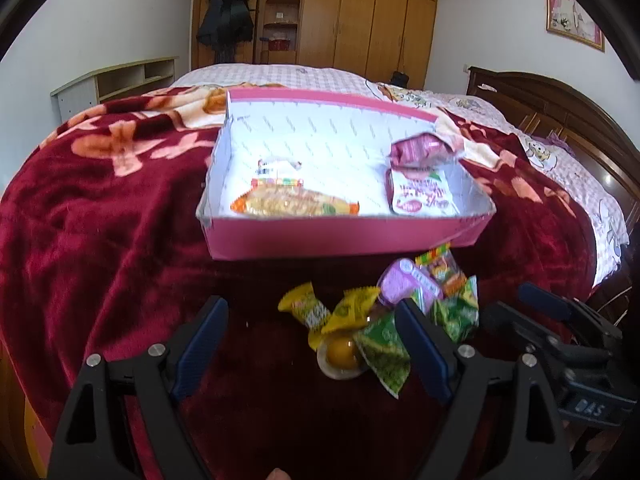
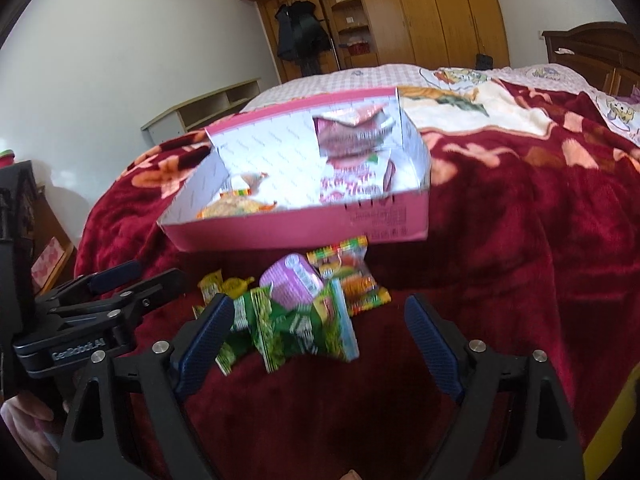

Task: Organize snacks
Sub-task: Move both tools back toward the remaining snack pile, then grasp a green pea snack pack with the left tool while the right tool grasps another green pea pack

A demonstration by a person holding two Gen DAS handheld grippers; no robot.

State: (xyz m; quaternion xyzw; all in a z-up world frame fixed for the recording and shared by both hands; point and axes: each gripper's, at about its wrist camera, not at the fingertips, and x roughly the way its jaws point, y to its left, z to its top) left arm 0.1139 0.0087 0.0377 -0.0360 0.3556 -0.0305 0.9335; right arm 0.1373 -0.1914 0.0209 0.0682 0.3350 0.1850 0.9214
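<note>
crinkly foil and plastic: the loose snacks (image 1: pixel 384 312) lie in a small heap on the red blanket (image 1: pixel 100 240), just in front of the pink box (image 1: pixel 344 240). among them are yellow wrappers, green packets (image 2: pixel 292 324), a purple cup (image 2: pixel 290 284) and a round jelly cup (image 1: pixel 340 354). inside the box, a noodle pack (image 1: pixel 292 202) lies at the near left and pink-and-white pouches (image 1: pixel 424 196) stack at the right, which reads as sorting by kind.

left gripper (image 1: pixel 316 344) hangs over the heap's left part, jaws released and wide, nothing between the pads. right gripper (image 2: pixel 320 340) is likewise spread and empty, straddling the green packets, probably lining up a pick. each tool shows at the edge of the other's view, so they work close together. beyond are the bed, a wooden wardrobe (image 1: pixel 360 20) and a headboard (image 1: pixel 560 108).
</note>
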